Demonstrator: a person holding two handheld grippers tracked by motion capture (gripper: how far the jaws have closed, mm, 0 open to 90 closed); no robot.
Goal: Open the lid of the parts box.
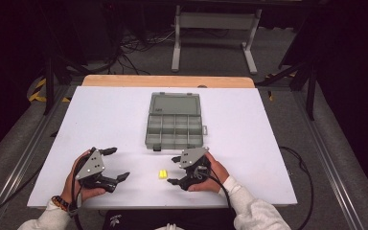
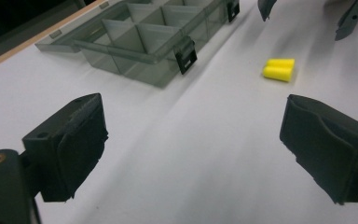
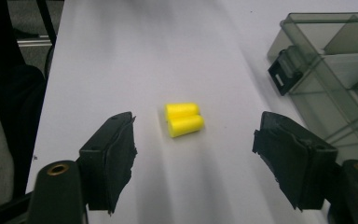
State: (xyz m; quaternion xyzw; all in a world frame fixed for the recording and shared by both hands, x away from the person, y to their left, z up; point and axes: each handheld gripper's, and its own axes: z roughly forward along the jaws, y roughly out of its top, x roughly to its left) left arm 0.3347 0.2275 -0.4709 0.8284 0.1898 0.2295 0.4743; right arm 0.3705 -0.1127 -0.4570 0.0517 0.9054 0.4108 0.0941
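Two yellow foam earplugs (image 1: 162, 175) lie side by side on the white table (image 1: 115, 115), near its front edge. They rest between my two grippers. My left gripper (image 1: 119, 164) is to their left, jaws open and empty, pointing toward them. My right gripper (image 1: 173, 170) is just right of them, also open and empty. The left gripper view has the earplugs (image 2: 279, 69) ahead and to the right of its open gripper (image 2: 193, 135). The right gripper view shows the earplugs (image 3: 183, 119) just beyond its open gripper (image 3: 198, 149), not touched by either pad.
A grey see-through compartment box (image 1: 175, 124) lies open behind the earplugs, lid flat at the far side and black latches at its near edge. The box (image 2: 140, 42) sits ahead in the left gripper view and at the right (image 3: 331, 60) in the right gripper view. Table legs and cables are beyond.
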